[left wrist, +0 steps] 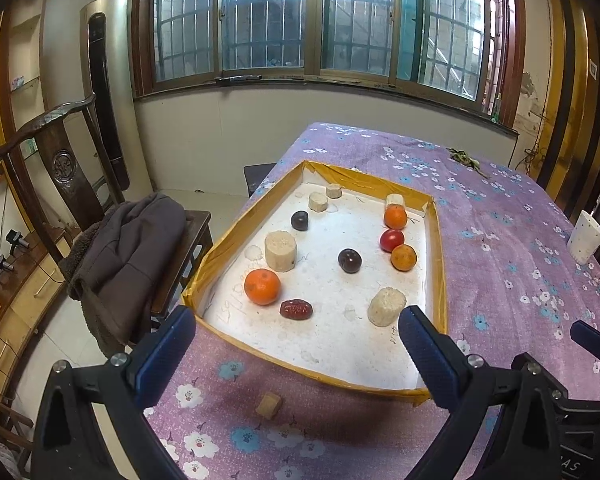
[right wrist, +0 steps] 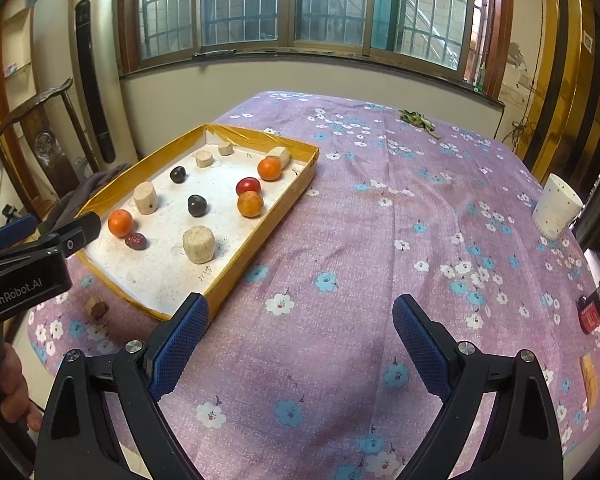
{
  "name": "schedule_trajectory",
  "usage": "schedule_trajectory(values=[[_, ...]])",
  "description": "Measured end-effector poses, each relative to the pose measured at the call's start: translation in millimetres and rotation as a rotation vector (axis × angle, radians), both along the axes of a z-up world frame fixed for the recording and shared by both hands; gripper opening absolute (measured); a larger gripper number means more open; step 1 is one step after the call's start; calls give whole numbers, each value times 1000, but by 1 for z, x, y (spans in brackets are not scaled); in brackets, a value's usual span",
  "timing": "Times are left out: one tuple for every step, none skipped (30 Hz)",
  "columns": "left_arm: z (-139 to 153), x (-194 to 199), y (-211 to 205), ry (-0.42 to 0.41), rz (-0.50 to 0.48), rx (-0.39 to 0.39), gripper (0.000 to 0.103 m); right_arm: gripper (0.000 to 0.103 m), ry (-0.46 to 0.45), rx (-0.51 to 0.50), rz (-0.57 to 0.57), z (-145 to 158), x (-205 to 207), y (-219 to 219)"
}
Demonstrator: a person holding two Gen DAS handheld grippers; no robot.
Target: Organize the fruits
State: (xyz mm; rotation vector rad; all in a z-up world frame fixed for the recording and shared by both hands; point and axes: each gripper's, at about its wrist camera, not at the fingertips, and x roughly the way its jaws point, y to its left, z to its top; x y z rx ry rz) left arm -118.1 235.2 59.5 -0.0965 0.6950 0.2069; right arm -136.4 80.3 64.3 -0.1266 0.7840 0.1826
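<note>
A shallow yellow-rimmed tray (left wrist: 236,220) (right wrist: 296,200) with a white floor lies on the purple flowered tablecloth. In it are three oranges (left wrist: 262,286) (left wrist: 403,257) (left wrist: 395,216), a red tomato (left wrist: 392,240), two dark plums (left wrist: 349,260) (left wrist: 299,220), a red date (left wrist: 296,309) and several beige cylinders (left wrist: 280,250). My left gripper (left wrist: 296,344) is open and empty just above the tray's near edge. My right gripper (right wrist: 300,340) is open and empty over bare cloth, right of the tray. The left gripper also shows in the right wrist view (right wrist: 40,236).
A small beige block (left wrist: 269,405) lies on the cloth before the tray. A white cup (right wrist: 556,208) stands at the table's right edge, a red can (right wrist: 592,312) nearer. Dried leaves (right wrist: 418,120) lie at the far end. A chair with a jacket (left wrist: 128,264) stands left of the table.
</note>
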Motion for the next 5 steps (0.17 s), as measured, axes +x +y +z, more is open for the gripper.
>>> schedule_trajectory(values=[[0, 1, 0, 4, -2, 0, 103, 94, -1, -1, -3, 0, 0, 0], [-1, 2, 1, 7, -1, 3, 103, 94, -1, -1, -5, 0, 0, 0], [-2, 2, 1, 9, -1, 7, 103, 94, -1, -1, -7, 0, 0, 0], [-2, 3, 1, 12, 0, 10, 103, 94, -2, -2, -9, 0, 0, 1], [-3, 4, 1, 14, 0, 12, 103, 94, -5, -3, -11, 1, 0, 1]])
